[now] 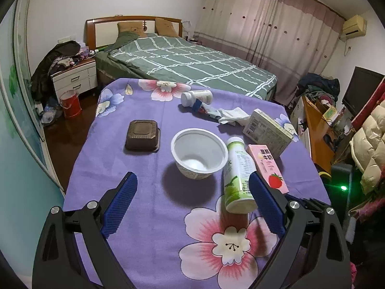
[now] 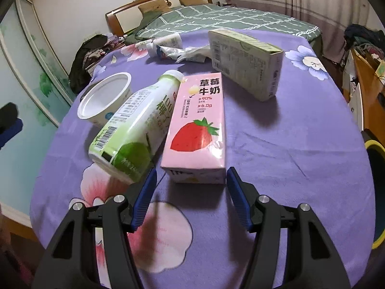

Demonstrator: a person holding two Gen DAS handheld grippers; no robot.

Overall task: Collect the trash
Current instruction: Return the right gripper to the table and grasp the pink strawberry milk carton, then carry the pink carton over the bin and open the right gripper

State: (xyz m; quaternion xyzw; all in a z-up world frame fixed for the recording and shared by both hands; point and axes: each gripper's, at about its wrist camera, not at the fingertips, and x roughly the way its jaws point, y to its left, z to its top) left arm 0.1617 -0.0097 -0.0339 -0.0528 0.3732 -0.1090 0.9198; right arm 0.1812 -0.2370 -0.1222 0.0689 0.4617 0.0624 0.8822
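Right hand-held gripper point(image 2: 191, 180) wide open, empty | pink milk carton point(image 2: 196, 130) just ahead, between fingertips

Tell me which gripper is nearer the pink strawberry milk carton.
Right. The right gripper is open, its fingertips level with the near end of the pink carton. The left gripper, also open, faces the white bowl, with the carton beyond its right finger.

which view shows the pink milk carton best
The right wrist view: the carton lies close and whole just beyond the open right claw, its print readable. In the left wrist view the left claw's finger covers part of it.
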